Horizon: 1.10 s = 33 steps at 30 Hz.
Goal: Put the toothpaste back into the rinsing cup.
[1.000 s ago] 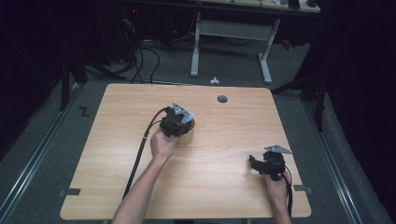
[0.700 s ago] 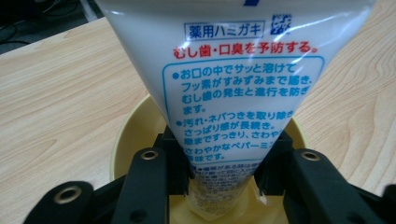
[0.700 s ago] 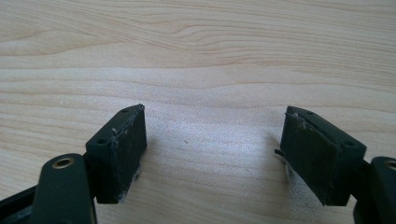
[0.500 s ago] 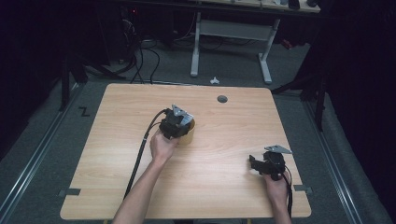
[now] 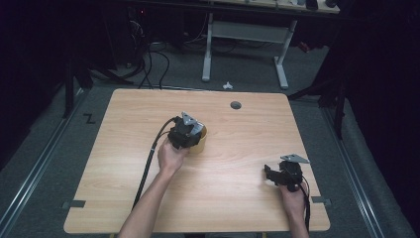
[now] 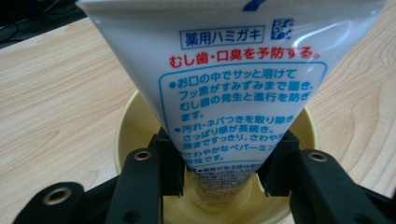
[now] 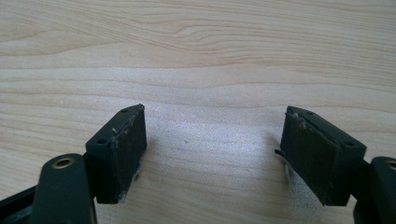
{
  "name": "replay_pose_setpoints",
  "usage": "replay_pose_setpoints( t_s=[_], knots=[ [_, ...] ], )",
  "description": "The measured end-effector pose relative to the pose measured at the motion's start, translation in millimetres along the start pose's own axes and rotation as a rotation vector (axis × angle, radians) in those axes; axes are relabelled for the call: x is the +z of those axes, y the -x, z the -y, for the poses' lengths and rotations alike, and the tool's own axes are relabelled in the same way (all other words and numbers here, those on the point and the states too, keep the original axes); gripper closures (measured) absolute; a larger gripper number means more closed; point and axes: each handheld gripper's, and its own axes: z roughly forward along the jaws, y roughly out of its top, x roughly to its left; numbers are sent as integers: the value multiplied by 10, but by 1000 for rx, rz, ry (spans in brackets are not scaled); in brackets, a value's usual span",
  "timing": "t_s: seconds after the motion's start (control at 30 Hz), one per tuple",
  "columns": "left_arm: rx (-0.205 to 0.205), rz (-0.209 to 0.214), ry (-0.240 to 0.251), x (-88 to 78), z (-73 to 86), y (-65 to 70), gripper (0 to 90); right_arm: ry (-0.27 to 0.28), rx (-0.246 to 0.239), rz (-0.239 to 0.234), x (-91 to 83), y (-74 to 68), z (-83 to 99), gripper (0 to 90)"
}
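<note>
Toothpaste tube [image 6: 233, 74] standing nose-down in a yellow cup [image 6: 133, 116], white with blue and red print, flat crimped end uppermost and fanning wide toward the camera. Flanked low on its narrow part by the left gripper [image 6: 223, 168], pads right against both sides of the tube, though jaws have just been opening; whether the pads press now, cannot tell. Seen from above: left gripper [image 5: 187, 133] poised over the cup [image 5: 200, 143] near the middle of the wooden table [image 5: 233, 198], cable trailing back along the forearm. Right gripper [image 5: 277, 174] well apart near the right front corner, resting low over bare wood. Its jaws spread wide, holding nothing, black pads [image 7: 128, 149] just above the tabletop.
</note>
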Motion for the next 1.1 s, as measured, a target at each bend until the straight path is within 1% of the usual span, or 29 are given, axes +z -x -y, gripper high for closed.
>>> replay_pose_setpoints(
  t_s=[0.1,0.27,0.4,0.53,0.67,0.87,1.1],
  knots=[
    [-12,2,0,-4,0,-15,569,0,1,0,0,0,0,229],
    [-1,-14,1,-25,-2,-7,530,0,1,0,0,0,0,229],
    [-16,-7,9,-28,-4,-24,491,0,1,0,0,0,0,229],
    [-28,-2,14,-29,-9,-30,421,1,1,0,1,0,0,229],
    [-29,-10,17,-29,-14,-21,404,1,1,0,1,-1,0,229],
    [-48,-4,52,-80,-46,-25,345,1,1,1,1,-2,0,229],
    [-48,-7,57,-114,-54,-25,295,1,2,0,1,-2,0,229]
  ],
)
